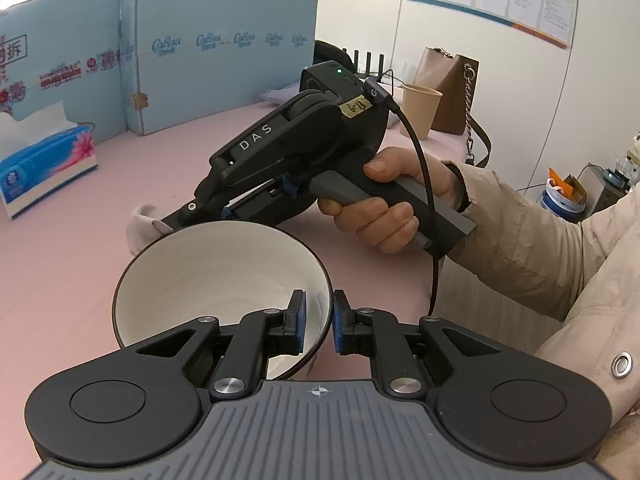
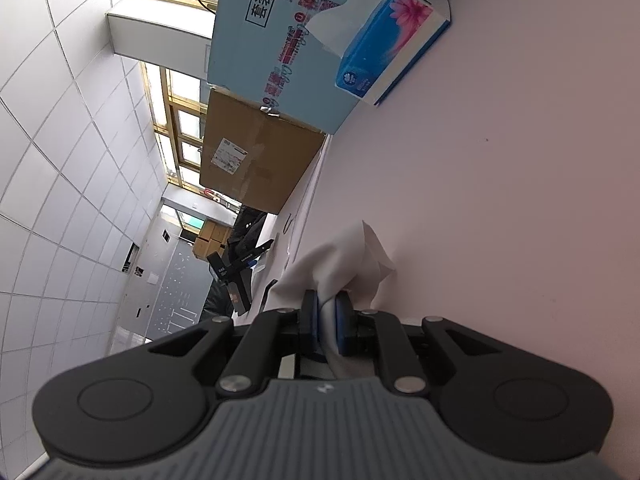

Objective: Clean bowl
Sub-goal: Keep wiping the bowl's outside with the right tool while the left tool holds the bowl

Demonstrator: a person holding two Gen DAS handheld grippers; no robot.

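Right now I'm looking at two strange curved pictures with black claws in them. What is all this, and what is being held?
No robot here: a person holds a hand-held gripper in each hand, each with a wide-angle camera looking along its two fingers. The left camera shows the left hand-held gripper pinching the rim of a white bowl, with the right hand-held gripper beyond it. The right camera, turned sideways, shows that gripper clamped on a white tissue for wiping. On the pink table stand a blue tissue box, a paper cup and a brown handbag.
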